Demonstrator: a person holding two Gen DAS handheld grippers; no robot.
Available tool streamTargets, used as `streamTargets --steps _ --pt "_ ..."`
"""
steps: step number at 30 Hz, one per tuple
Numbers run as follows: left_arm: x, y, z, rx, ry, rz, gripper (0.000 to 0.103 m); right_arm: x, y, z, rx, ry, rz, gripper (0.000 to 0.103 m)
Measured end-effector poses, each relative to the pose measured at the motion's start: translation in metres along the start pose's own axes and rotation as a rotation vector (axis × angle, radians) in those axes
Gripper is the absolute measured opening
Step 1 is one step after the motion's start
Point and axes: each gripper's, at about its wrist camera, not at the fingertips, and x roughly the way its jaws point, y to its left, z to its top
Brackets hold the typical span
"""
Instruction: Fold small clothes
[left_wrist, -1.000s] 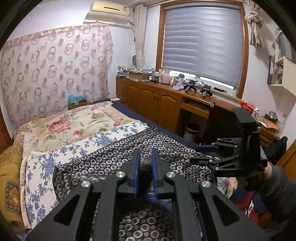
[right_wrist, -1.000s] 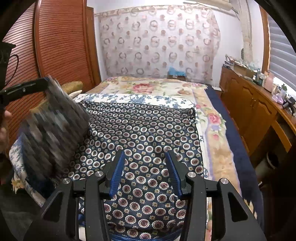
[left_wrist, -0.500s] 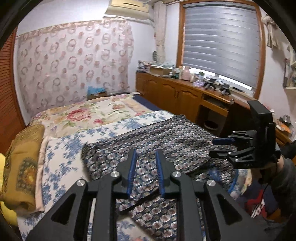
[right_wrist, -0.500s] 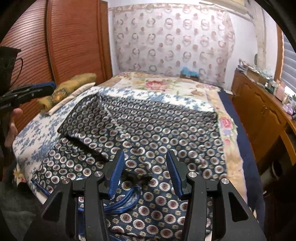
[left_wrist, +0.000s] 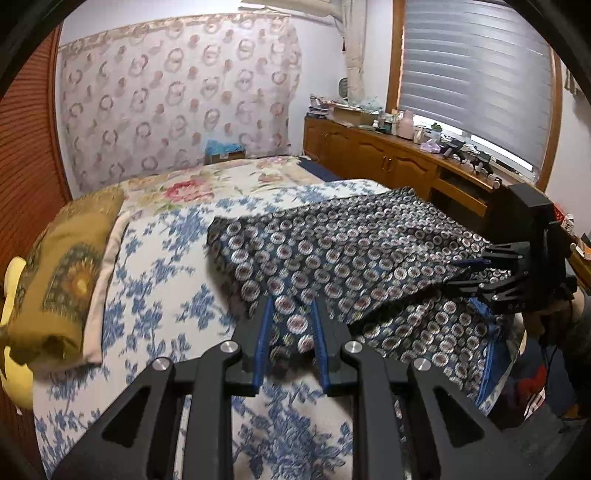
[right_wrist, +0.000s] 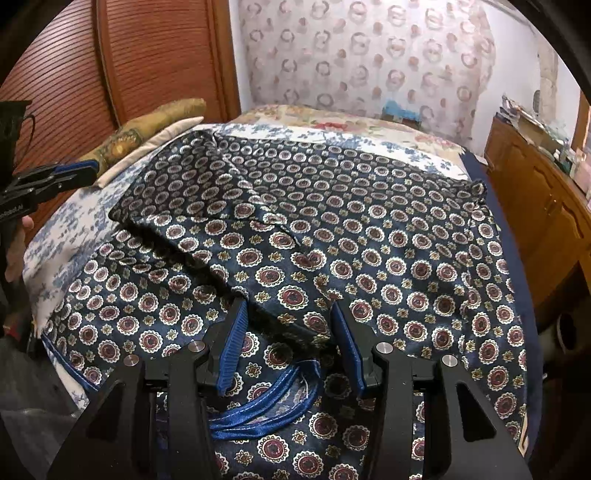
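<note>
Dark navy medallion-print garment (right_wrist: 369, 236) with blue trim lies folded over, rumpled, under both tools. Left gripper (left_wrist: 291, 314) and right gripper (right_wrist: 290, 321) both released, pads clear of cloth.

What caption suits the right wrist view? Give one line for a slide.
Right tongs open above a navy medallion-print garment spread on the bed, blue cord beneath.

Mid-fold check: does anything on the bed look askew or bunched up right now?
Yes. The patterned garment is folded unevenly: its upper layer lies diagonally with a slanted, rumpled edge. The blue trim is bunched in loops at the near edge, just ahead of the right gripper, whose jaws stand apart. Nothing looks torn or spilled.
</note>
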Motion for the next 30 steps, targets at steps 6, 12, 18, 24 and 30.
streamTargets --steps 6,12,18,24,30 --pt "0.001 0.007 -0.013 -0.026 0.011 0.006 0.019 0.007 0.007 0.001 -0.043 0.025 -0.016 0.048" --pt "-0.002 0.009 -0.017 -0.036 -0.004 0.034 0.019 0.016 0.010 0.010 -0.074 0.035 -0.044 0.048" --pt "0.000 0.013 -0.020 -0.049 -0.002 0.042 0.019 0.020 0.007 0.013 -0.075 0.025 -0.028 0.046" --pt "0.001 0.014 -0.021 -0.054 -0.003 0.046 0.019 0.007 0.017 0.012 -0.119 -0.039 0.012 0.006" --pt "0.001 0.014 -0.021 -0.057 -0.014 0.062 0.019 -0.033 0.016 0.018 -0.085 -0.177 0.017 0.004"
